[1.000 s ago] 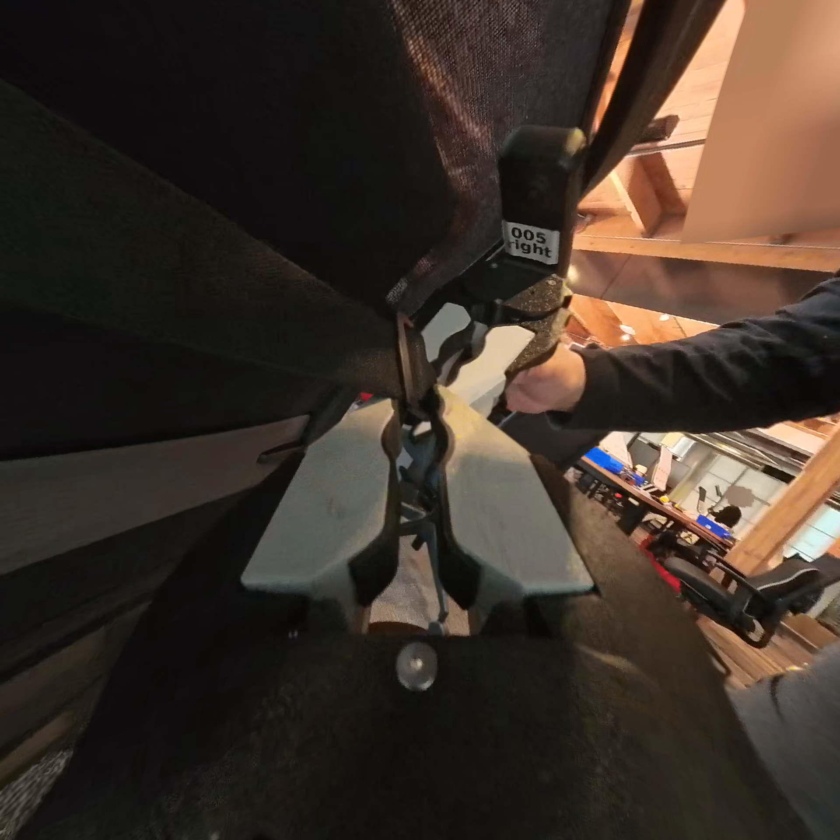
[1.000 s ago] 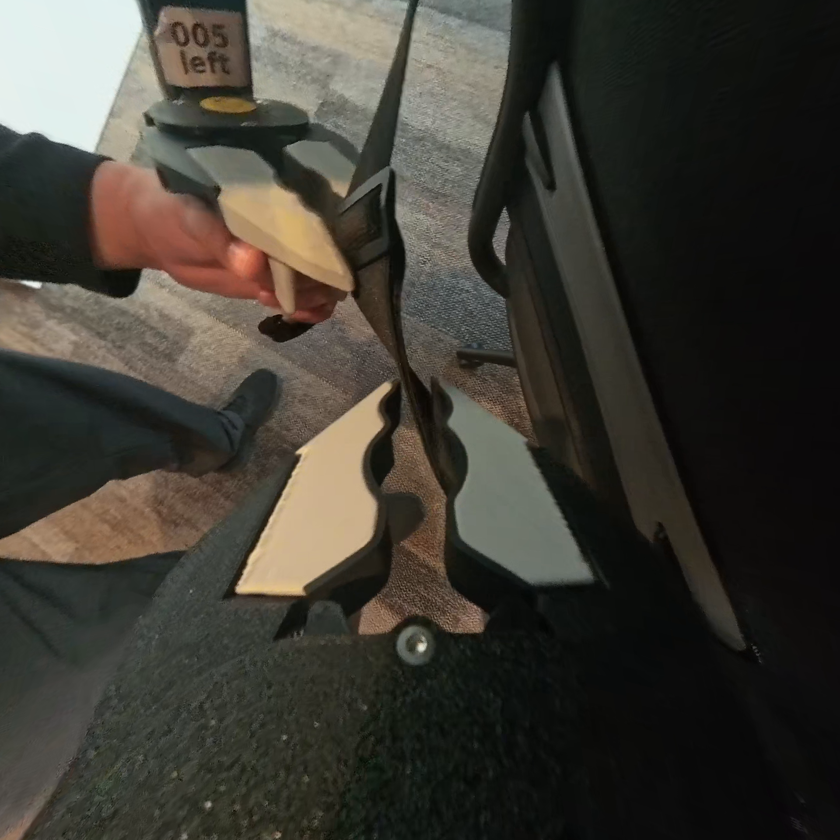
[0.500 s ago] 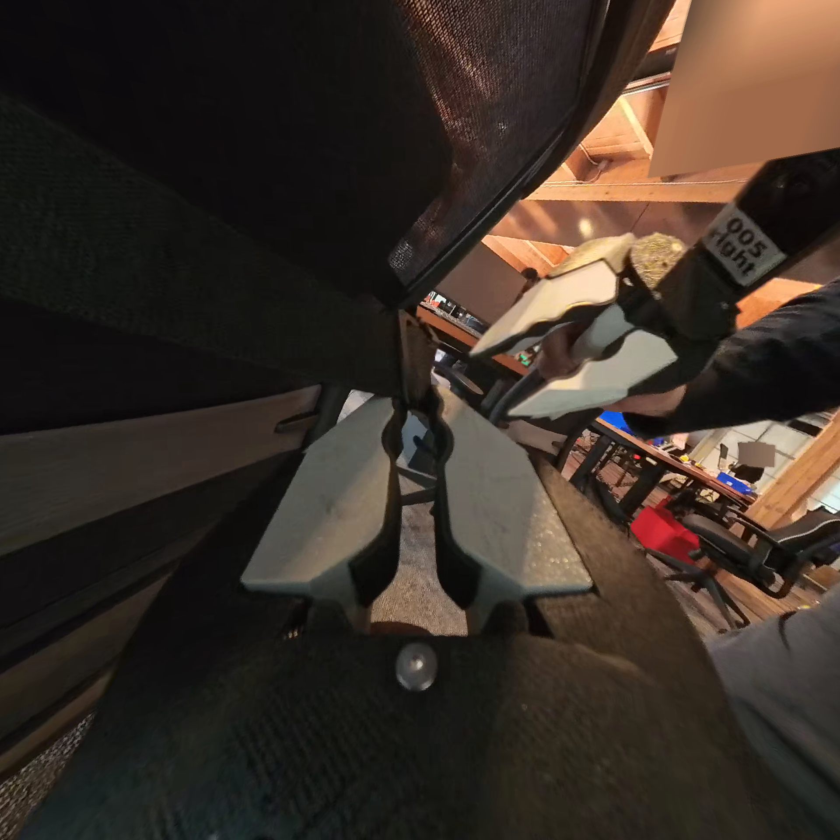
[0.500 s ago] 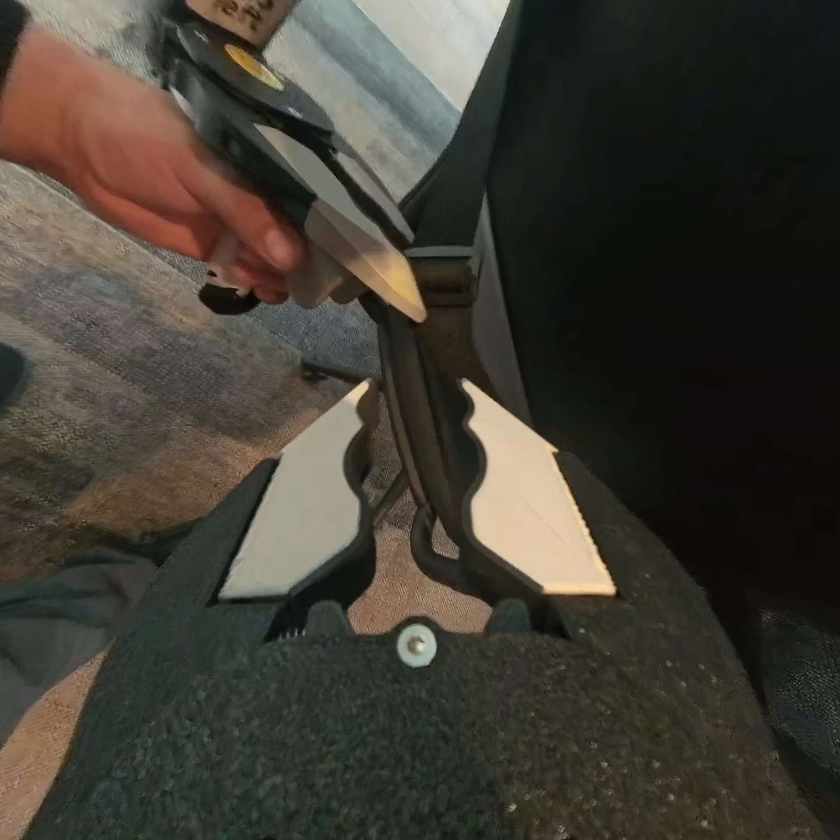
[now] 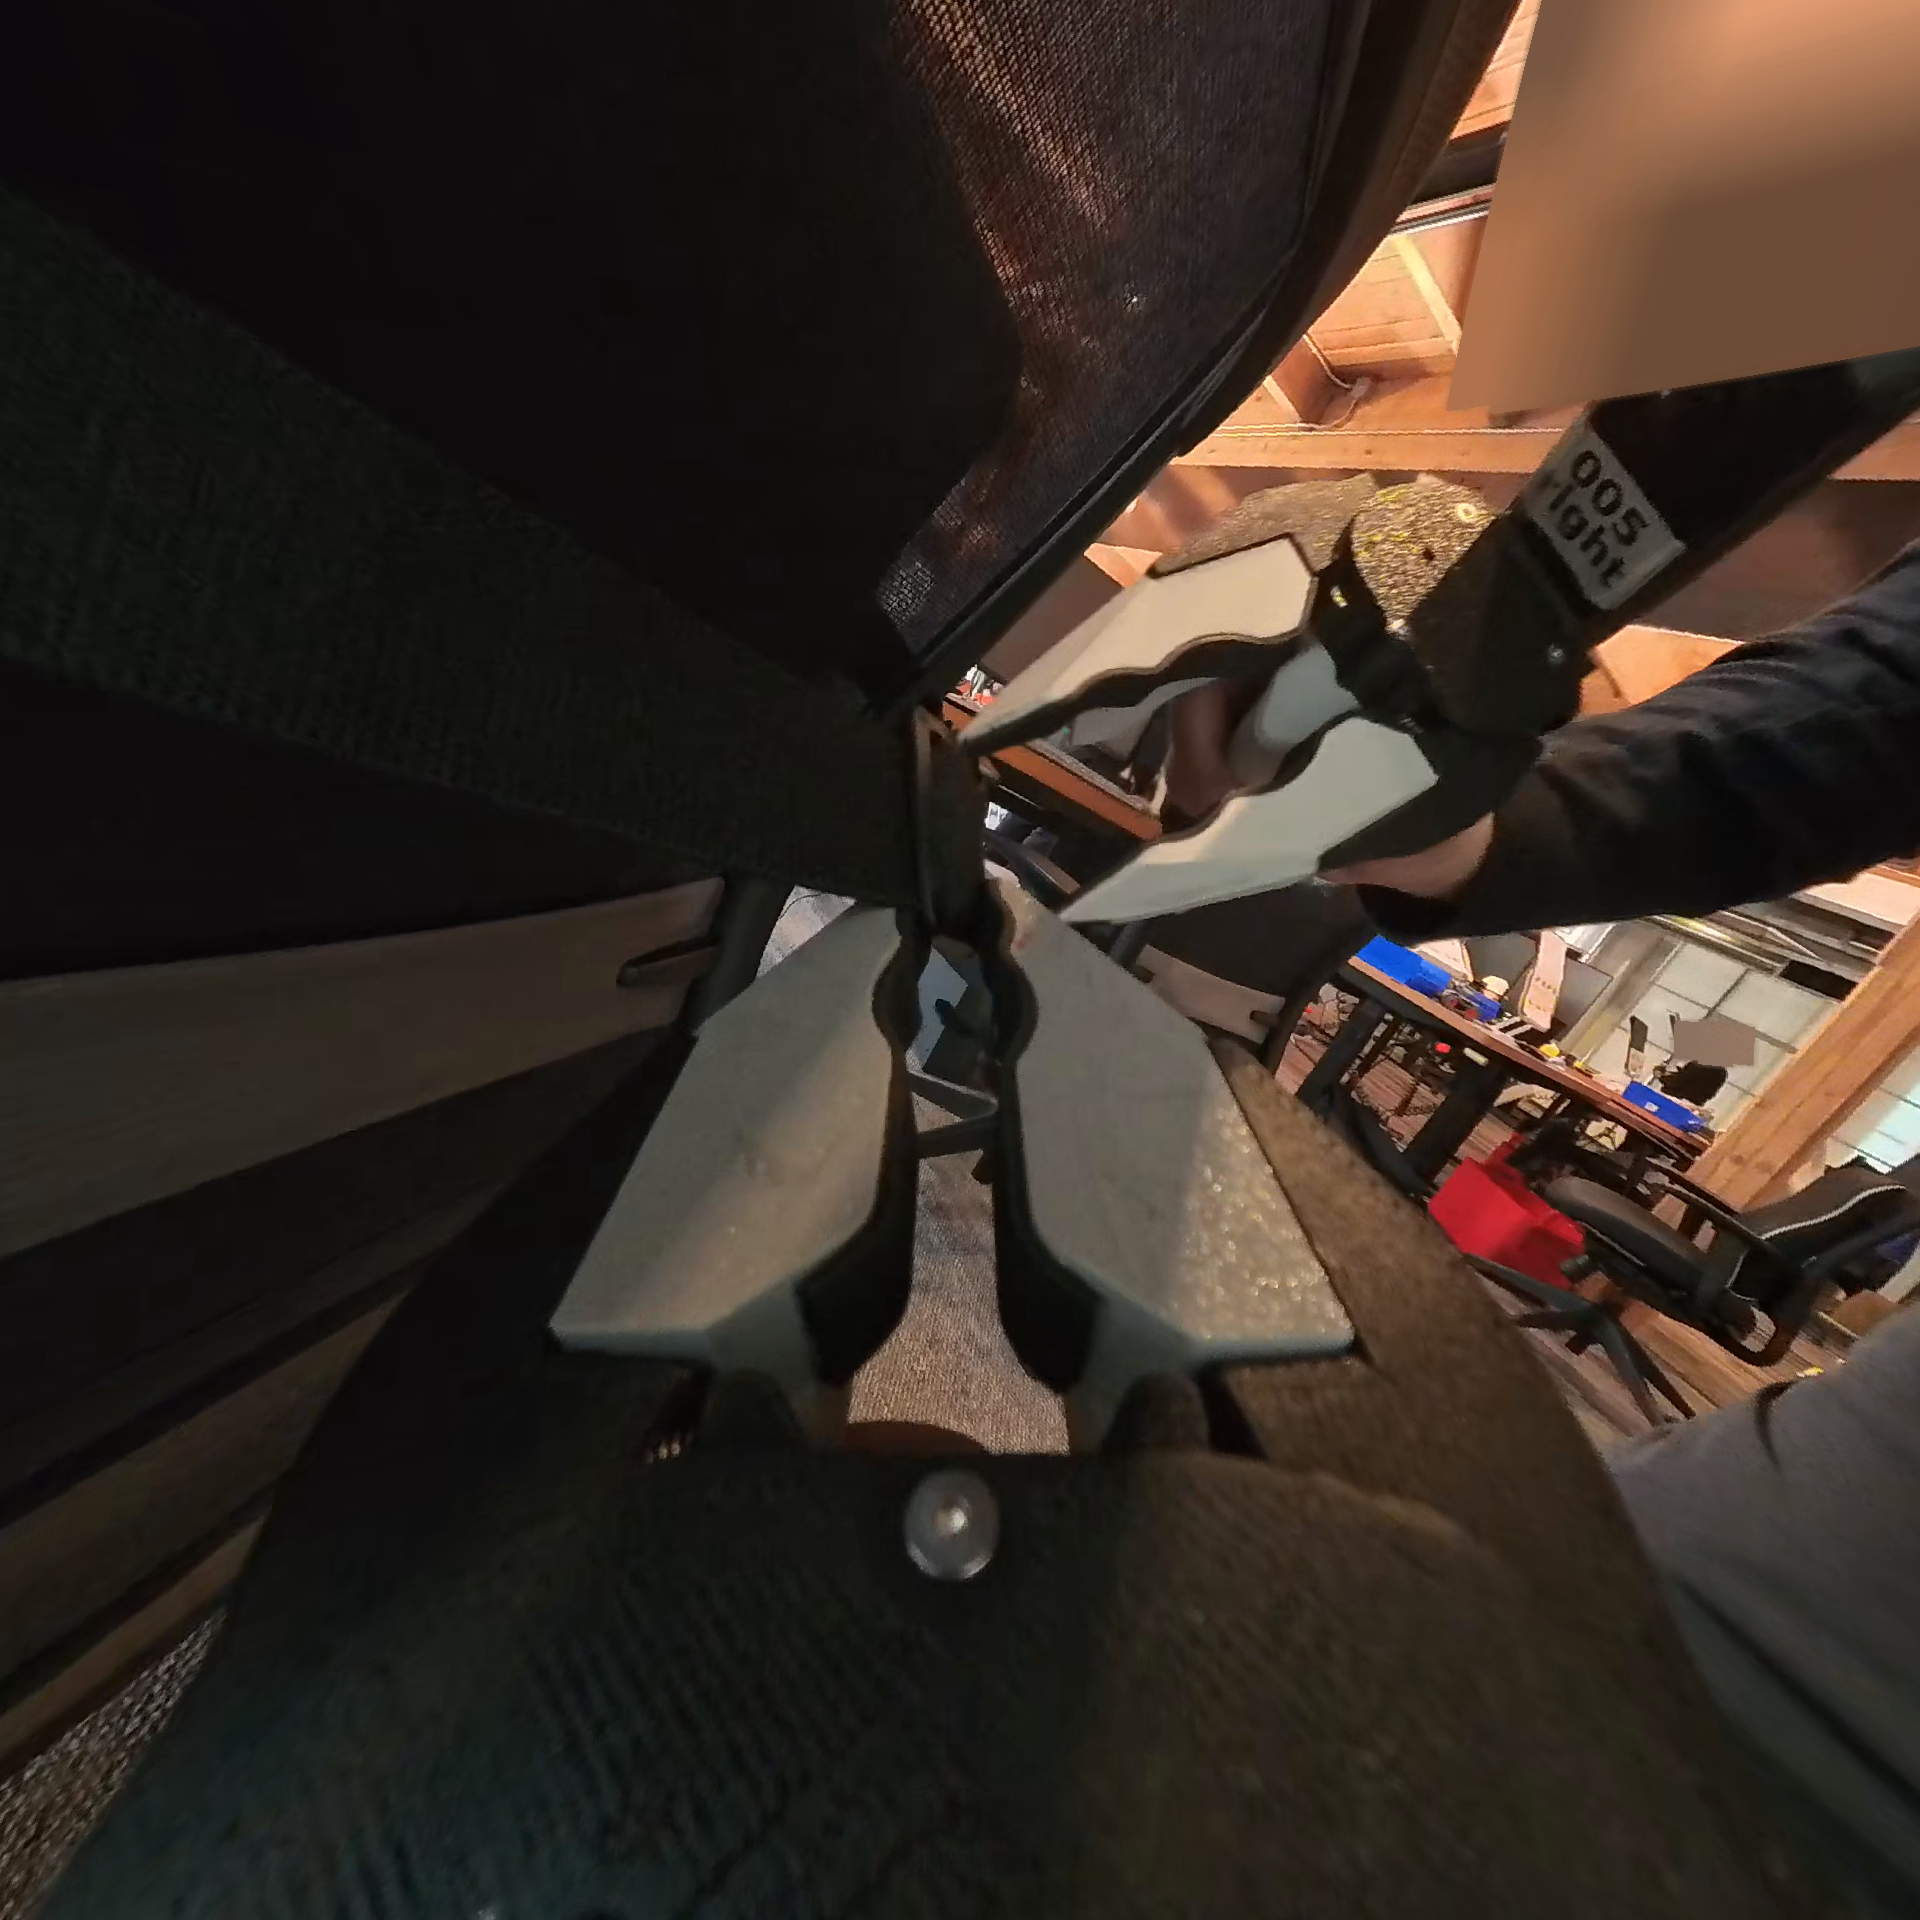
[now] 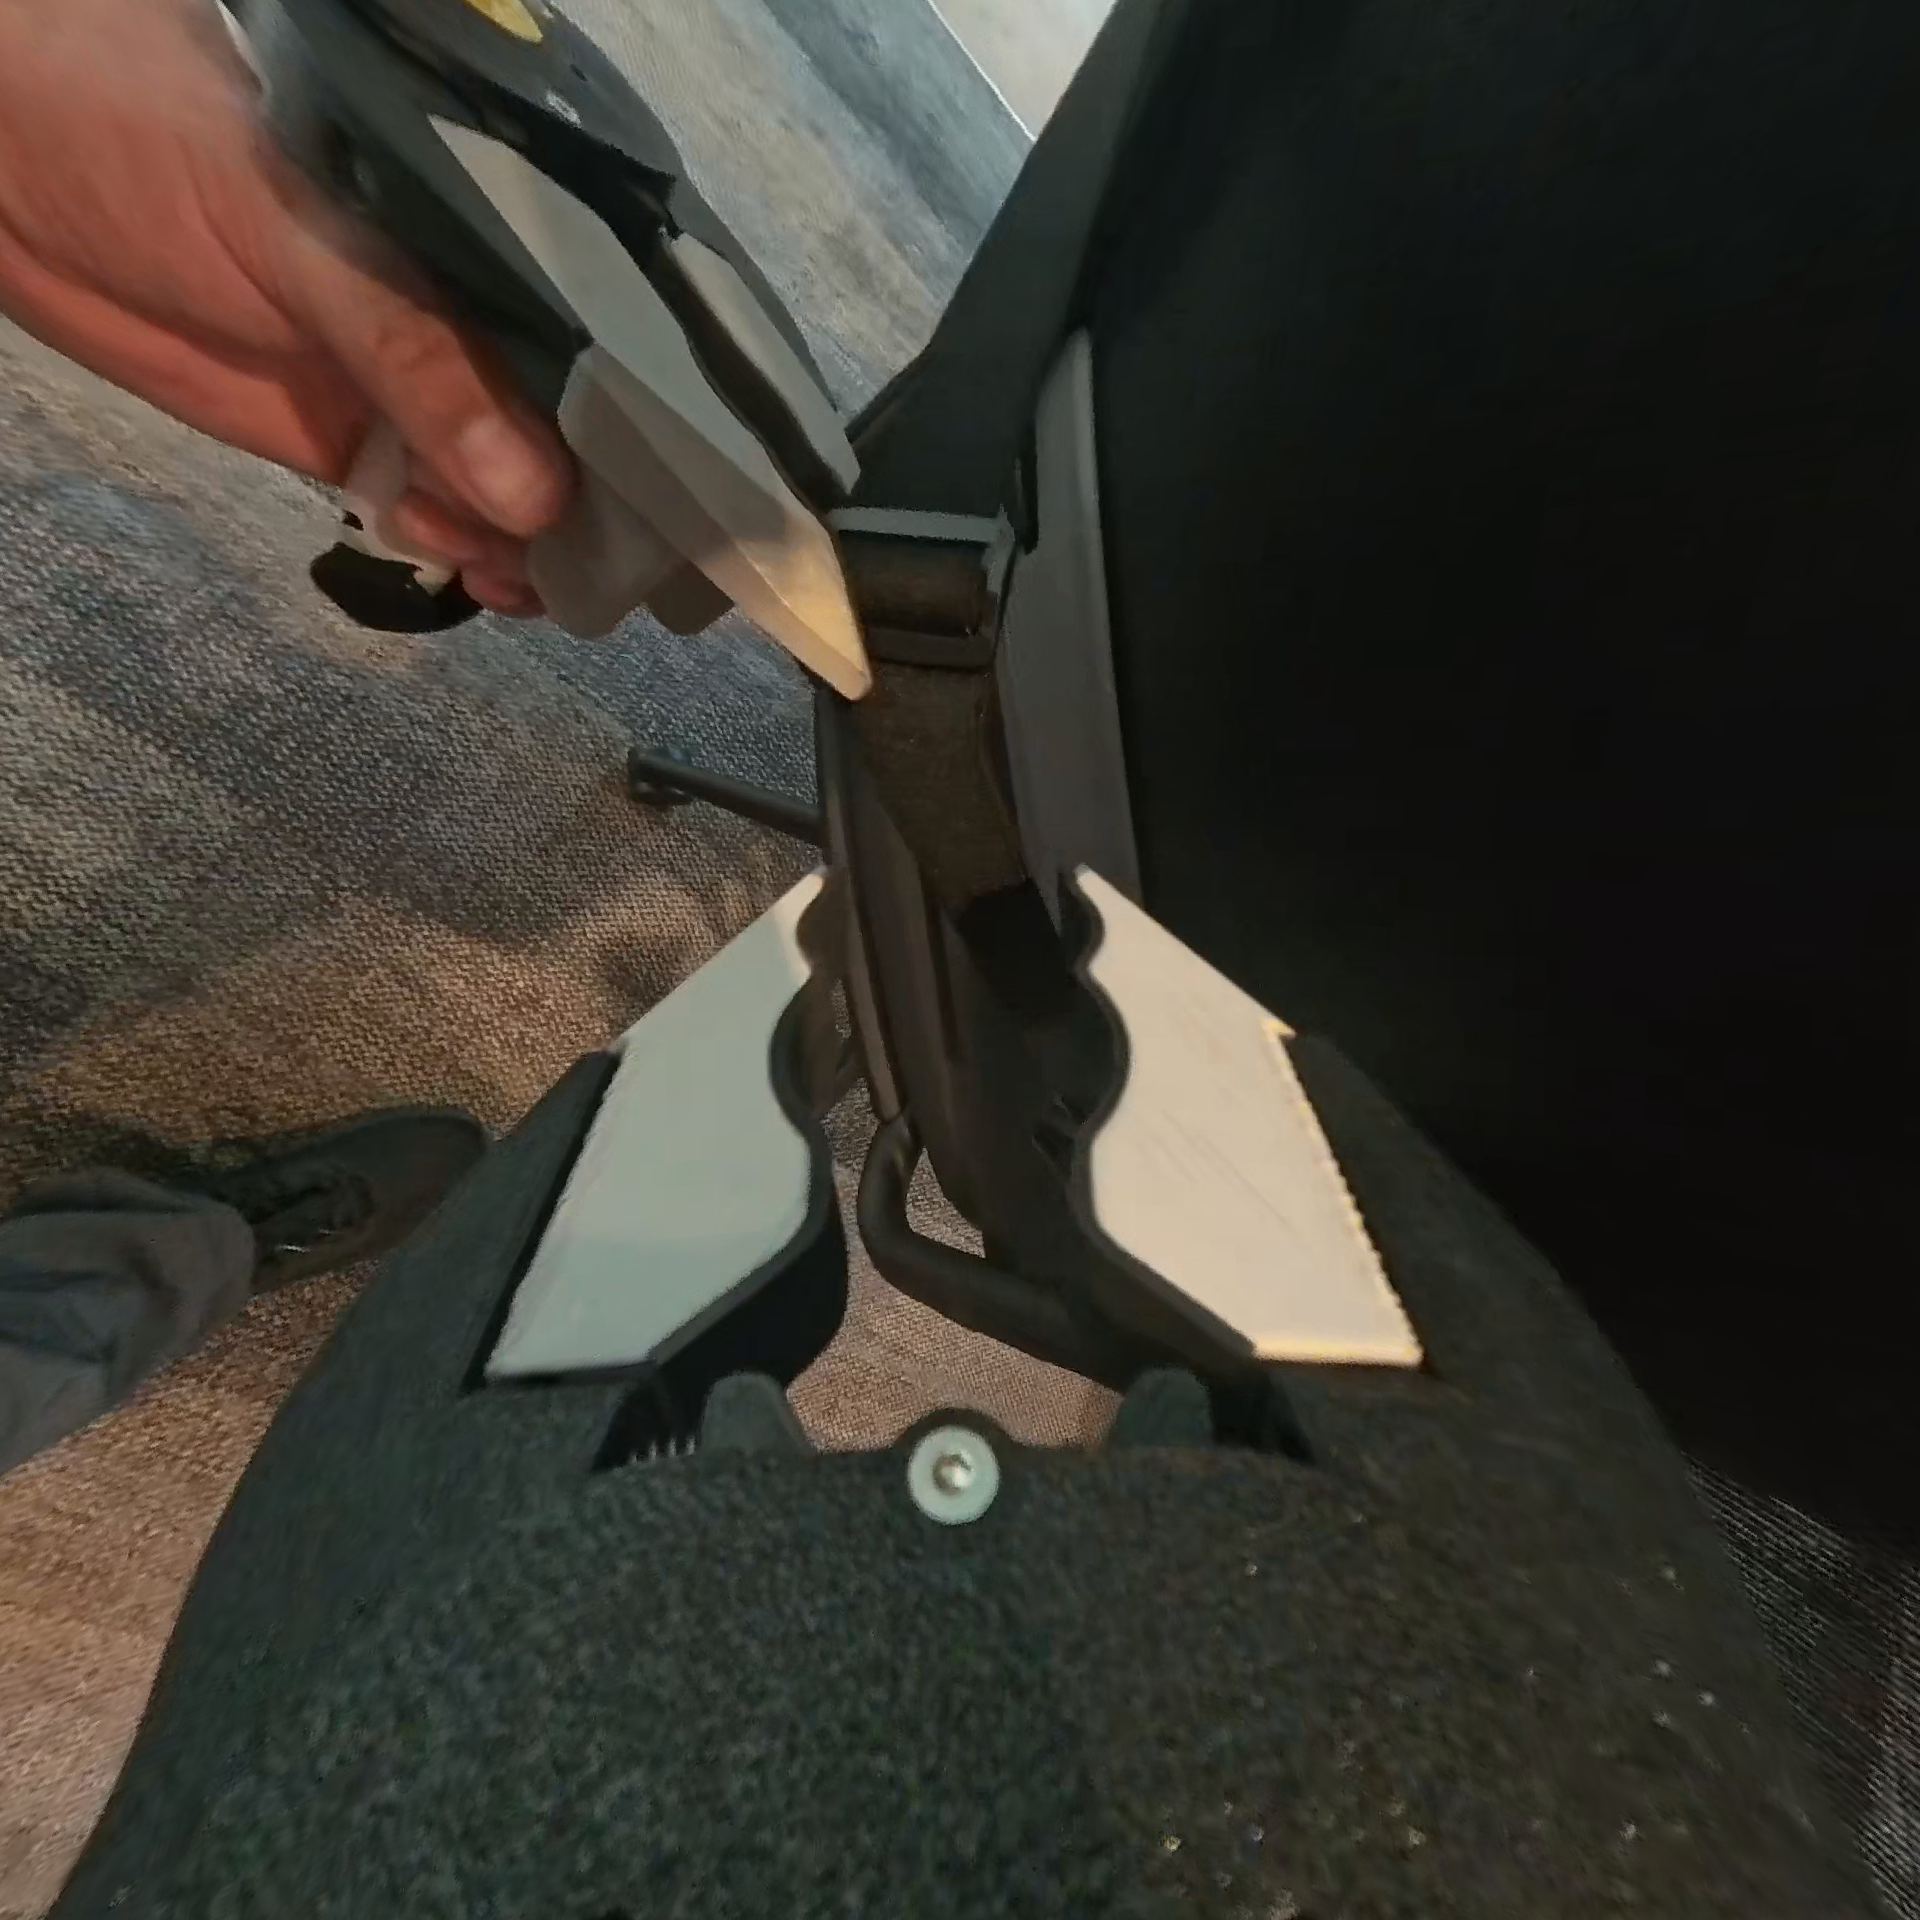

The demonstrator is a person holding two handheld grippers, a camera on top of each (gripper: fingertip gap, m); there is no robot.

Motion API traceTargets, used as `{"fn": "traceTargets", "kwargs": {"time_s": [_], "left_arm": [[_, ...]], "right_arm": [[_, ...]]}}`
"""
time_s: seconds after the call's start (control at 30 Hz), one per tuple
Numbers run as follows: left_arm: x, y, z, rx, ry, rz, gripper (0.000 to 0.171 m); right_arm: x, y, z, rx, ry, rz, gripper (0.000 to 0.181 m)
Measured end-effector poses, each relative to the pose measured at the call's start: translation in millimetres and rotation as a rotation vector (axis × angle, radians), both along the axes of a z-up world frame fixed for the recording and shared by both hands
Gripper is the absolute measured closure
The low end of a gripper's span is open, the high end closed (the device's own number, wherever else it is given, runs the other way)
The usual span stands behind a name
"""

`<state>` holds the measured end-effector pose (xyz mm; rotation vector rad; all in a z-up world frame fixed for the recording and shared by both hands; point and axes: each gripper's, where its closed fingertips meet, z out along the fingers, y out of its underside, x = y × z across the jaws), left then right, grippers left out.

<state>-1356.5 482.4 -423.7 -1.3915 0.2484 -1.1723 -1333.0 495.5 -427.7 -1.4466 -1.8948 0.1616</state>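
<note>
Pale jaws, seemingly black sleeve (image 5: 1714,769)

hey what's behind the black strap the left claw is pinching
Behind the black strap held by the left claw sits a pale panel and the dark mesh chair back. The panel's middle is covered by the strap.

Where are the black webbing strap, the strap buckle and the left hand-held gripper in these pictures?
black webbing strap (image 5: 436,665): left wrist view, middle of the woven band.
strap buckle (image 6: 914,525): right wrist view, top bar.
left hand-held gripper (image 5: 948,909): left wrist view, between its fingertips.
</note>
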Motion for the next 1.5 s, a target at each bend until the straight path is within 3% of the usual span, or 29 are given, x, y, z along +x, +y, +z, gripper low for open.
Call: {"fn": "traceTargets", "kwargs": {"time_s": [0.7,0.83,0.97,1.17,1.5], "left_arm": [[-0.4,1.2,-3.6,-0.006,0.003,-0.007,0.166],[-0.4,0.7,-6.8,-0.009,0.017,-0.011,0.166],[-1.2,0.8,-5.9,0.006,0.028,-0.015,0.166],[-1.1,2.9,-10.3,0.005,0.064,-0.022,0.166],[-1.0,2.6,-11.9,0.004,0.065,-0.024,0.166]], "right_arm": [[4.9,-1.1,-2.4,0.039,-0.07,0.07,0.153],[7.8,-3.7,-6.3,0.023,-0.106,0.098,0.163],[4.8,-0.7,-1.9,0.023,-0.122,0.114,0.158],[10.7,-3.2,-14.7,-0.09,-0.211,0.131,0.169],[10.0,14.9,-19.8,0.039,-0.254,0.079,0.176]]}}
